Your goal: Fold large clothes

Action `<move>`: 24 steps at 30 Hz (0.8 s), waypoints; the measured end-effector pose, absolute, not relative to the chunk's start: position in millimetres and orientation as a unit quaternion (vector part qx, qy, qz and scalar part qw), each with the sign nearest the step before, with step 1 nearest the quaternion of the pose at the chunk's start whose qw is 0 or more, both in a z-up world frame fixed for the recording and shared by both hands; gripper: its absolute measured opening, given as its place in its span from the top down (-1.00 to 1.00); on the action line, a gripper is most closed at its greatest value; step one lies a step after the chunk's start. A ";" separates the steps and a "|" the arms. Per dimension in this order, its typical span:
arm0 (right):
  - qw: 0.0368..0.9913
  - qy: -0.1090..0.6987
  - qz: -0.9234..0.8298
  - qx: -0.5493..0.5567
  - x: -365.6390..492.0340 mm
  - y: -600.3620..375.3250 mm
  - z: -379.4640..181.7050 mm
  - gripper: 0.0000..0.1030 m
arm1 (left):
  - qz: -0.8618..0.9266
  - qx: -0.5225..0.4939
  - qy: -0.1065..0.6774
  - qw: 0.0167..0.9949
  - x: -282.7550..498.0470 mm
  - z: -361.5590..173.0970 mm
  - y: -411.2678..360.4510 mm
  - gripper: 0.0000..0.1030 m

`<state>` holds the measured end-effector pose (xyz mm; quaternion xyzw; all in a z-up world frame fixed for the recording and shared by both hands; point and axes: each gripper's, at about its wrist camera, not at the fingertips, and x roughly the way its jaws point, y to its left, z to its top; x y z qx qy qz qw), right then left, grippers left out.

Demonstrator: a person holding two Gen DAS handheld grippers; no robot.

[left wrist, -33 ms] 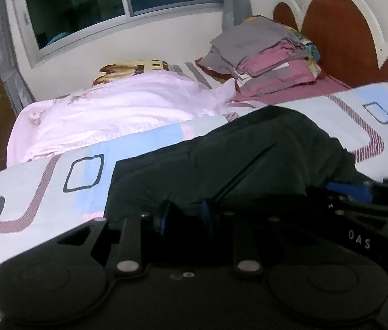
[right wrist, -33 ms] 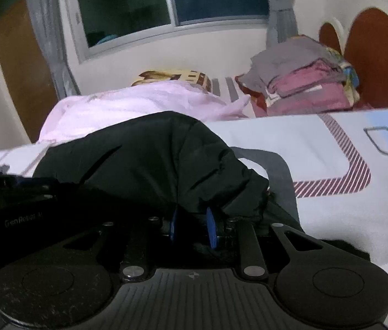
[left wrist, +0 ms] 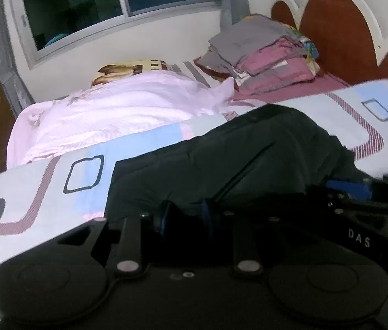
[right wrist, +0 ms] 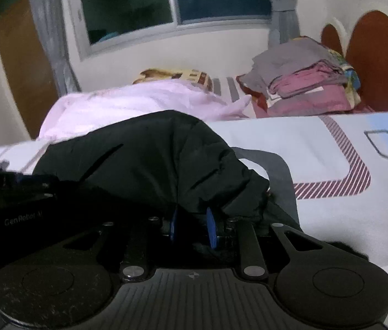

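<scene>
A large black garment (left wrist: 235,159) lies bunched on the patterned bedsheet (left wrist: 56,181); it also shows in the right wrist view (right wrist: 144,159). My left gripper (left wrist: 185,217) is shut on the near edge of the black garment, its blue pads close together with cloth between them. My right gripper (right wrist: 192,228) is shut on the garment's near right edge, blue pads pinching black fabric. Each gripper shows at the side of the other's view, the right one (left wrist: 359,192) and the left one (right wrist: 9,192).
A rumpled pink cloth (left wrist: 117,115) lies behind the garment. A stack of folded clothes (left wrist: 268,57) sits by the brown headboard (left wrist: 339,33). A window (left wrist: 111,5) and wall are behind the bed. A brown door (right wrist: 20,63) stands at the left.
</scene>
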<state>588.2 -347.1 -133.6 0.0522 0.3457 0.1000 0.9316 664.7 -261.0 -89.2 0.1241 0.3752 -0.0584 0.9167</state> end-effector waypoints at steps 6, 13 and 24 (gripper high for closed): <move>0.923 0.363 0.126 0.036 571.8 -354.9 -96.0 0.60 | -0.099 0.124 0.383 0.910 641.9 -47.4 -245.8 0.57; 0.920 0.352 0.160 0.062 498.4 -353.4 -66.3 0.59 | -0.125 0.093 0.391 0.907 571.3 -24.0 -221.8 0.55; 0.918 0.372 0.126 0.053 498.4 -326.8 -120.2 0.61 | -0.093 0.121 0.387 0.909 562.8 -66.2 -238.8 0.56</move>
